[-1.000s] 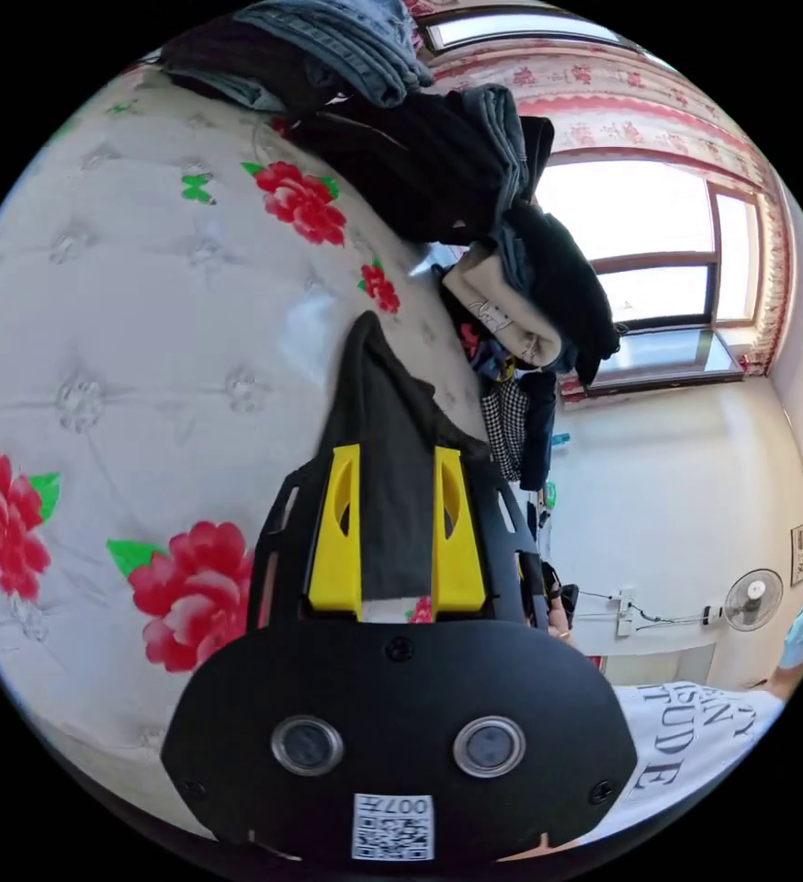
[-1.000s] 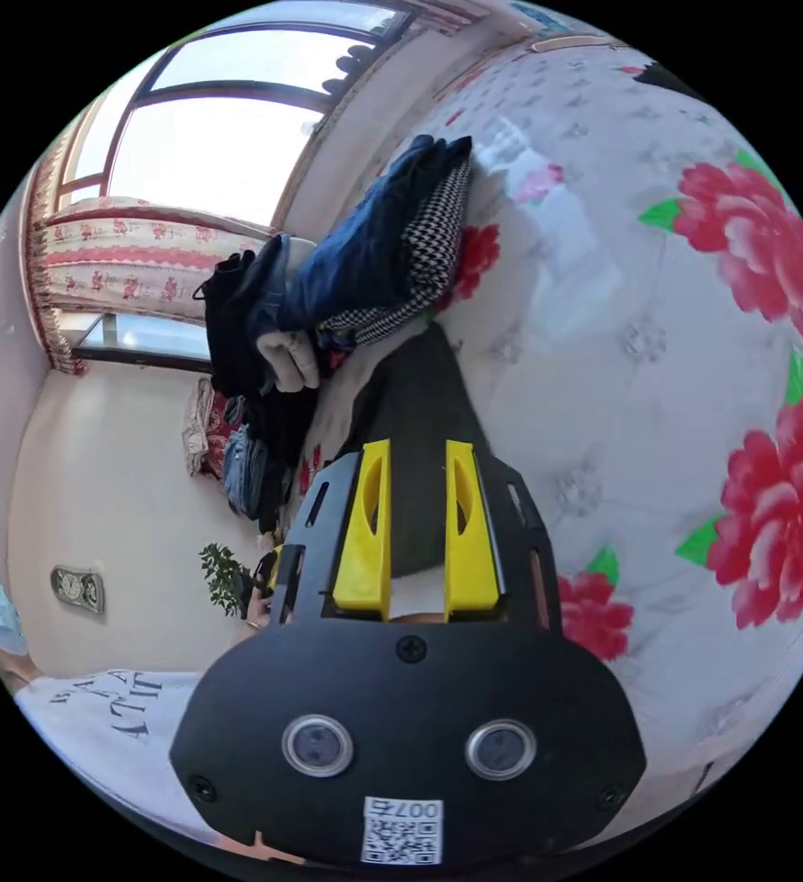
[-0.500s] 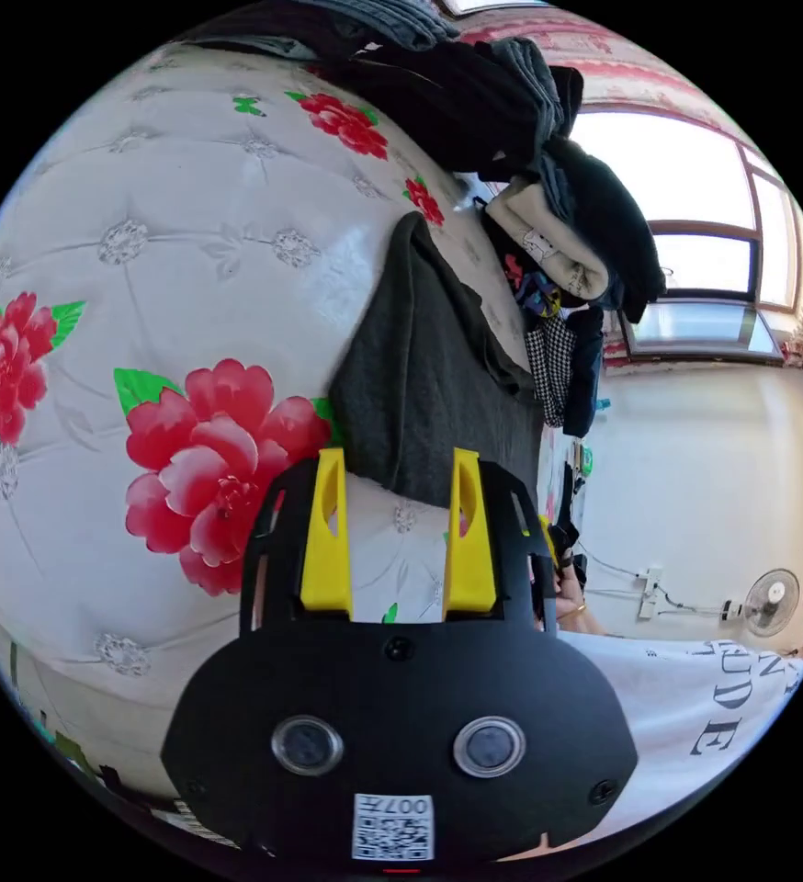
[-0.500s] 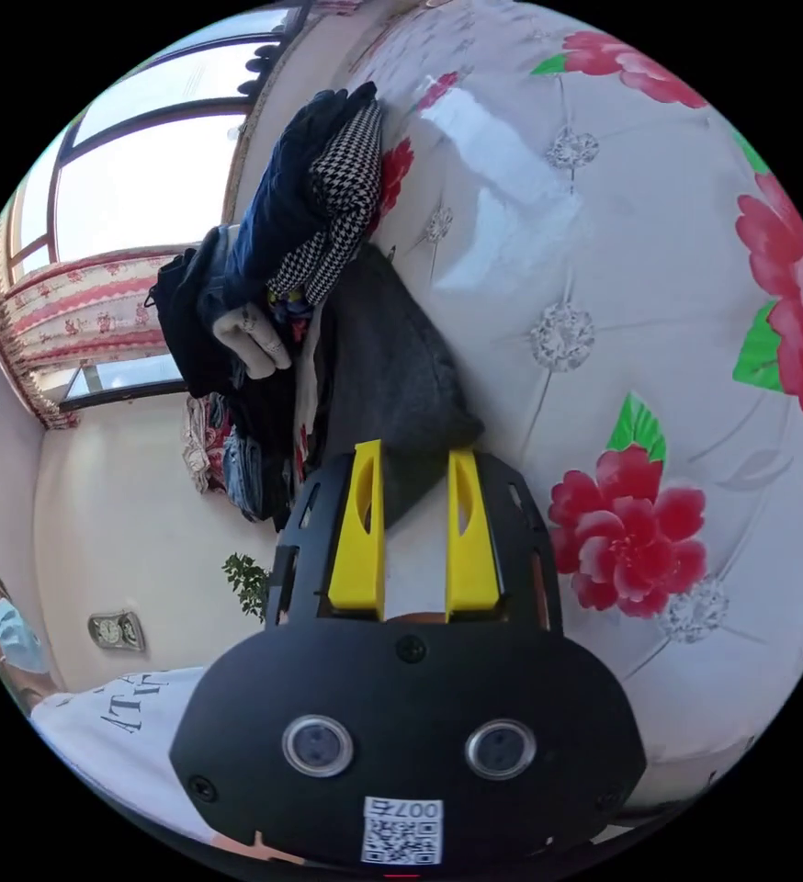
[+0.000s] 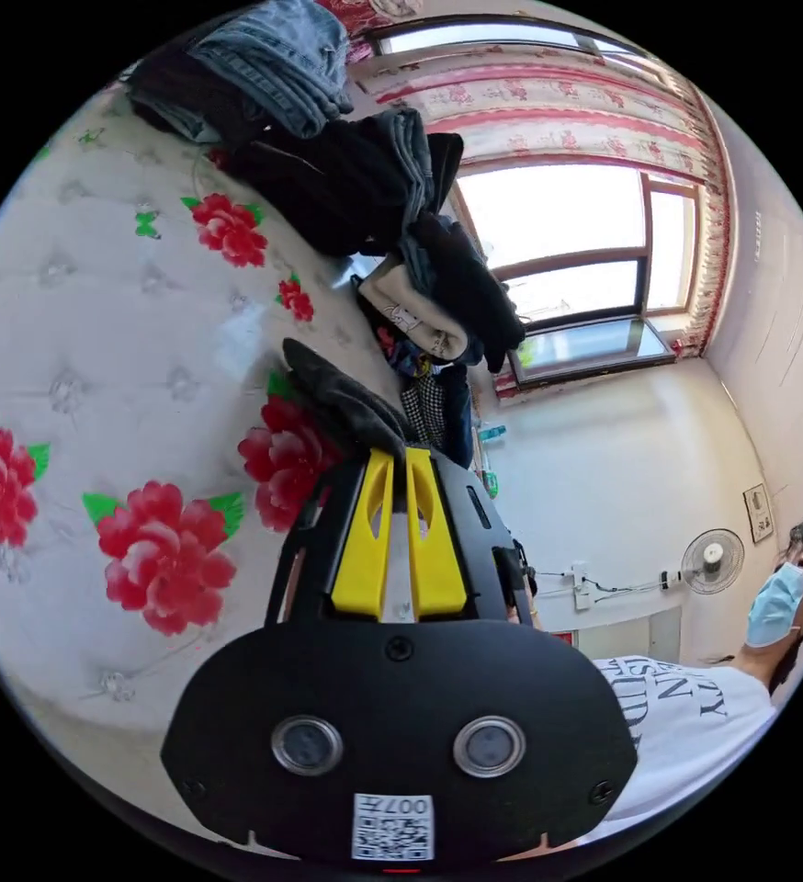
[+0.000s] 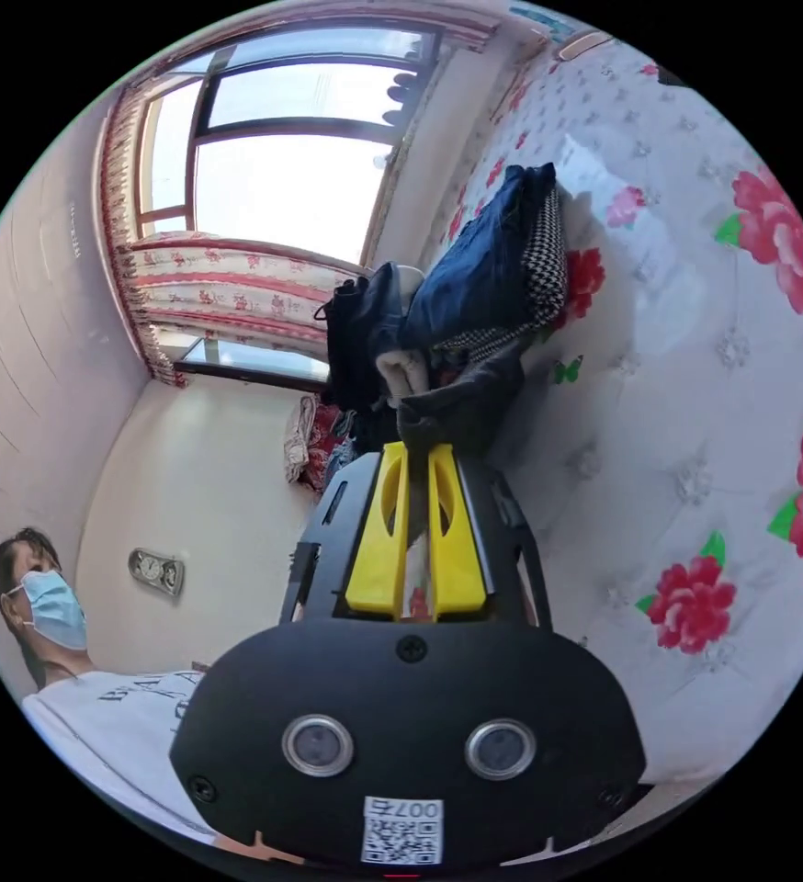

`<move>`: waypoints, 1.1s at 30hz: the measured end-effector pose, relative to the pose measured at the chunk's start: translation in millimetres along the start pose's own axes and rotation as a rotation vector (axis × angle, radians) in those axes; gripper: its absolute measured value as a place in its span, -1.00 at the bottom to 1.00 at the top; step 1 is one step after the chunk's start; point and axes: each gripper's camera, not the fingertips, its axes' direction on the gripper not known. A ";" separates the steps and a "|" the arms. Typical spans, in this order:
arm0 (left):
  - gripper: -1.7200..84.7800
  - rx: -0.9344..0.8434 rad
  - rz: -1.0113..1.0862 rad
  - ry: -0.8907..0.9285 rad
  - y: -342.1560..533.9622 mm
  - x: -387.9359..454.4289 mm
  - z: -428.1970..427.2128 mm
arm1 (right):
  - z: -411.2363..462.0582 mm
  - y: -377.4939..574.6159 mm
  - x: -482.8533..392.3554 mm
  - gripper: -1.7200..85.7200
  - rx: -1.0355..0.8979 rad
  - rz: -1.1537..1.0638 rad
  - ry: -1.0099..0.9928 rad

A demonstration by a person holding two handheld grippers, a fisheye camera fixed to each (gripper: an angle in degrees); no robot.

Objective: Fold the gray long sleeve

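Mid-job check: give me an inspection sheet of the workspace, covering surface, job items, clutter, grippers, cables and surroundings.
Surface: white tufted bed cover printed with red flowers.
Job's things: gray long sleeve, bunched, its edge lifted at both grippers; it also shows in the right gripper view.
Clutter: pile of clothes on the bed beyond the garment, with jeans, dark items and a checked piece.
Grippers: left gripper has its yellow fingers closed on the gray fabric; right gripper likewise pinches it.
Cables: a cord on the wall by a socket.
Surroundings: window with patterned valance, standing fan, wall clock, a person in a white shirt.
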 end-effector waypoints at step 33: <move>-0.77 0.259 -0.386 0.001 211.2 -65.0 -115.6 | 375.7 258.4 -122.3 -0.84 -1.129 -0.859 0.097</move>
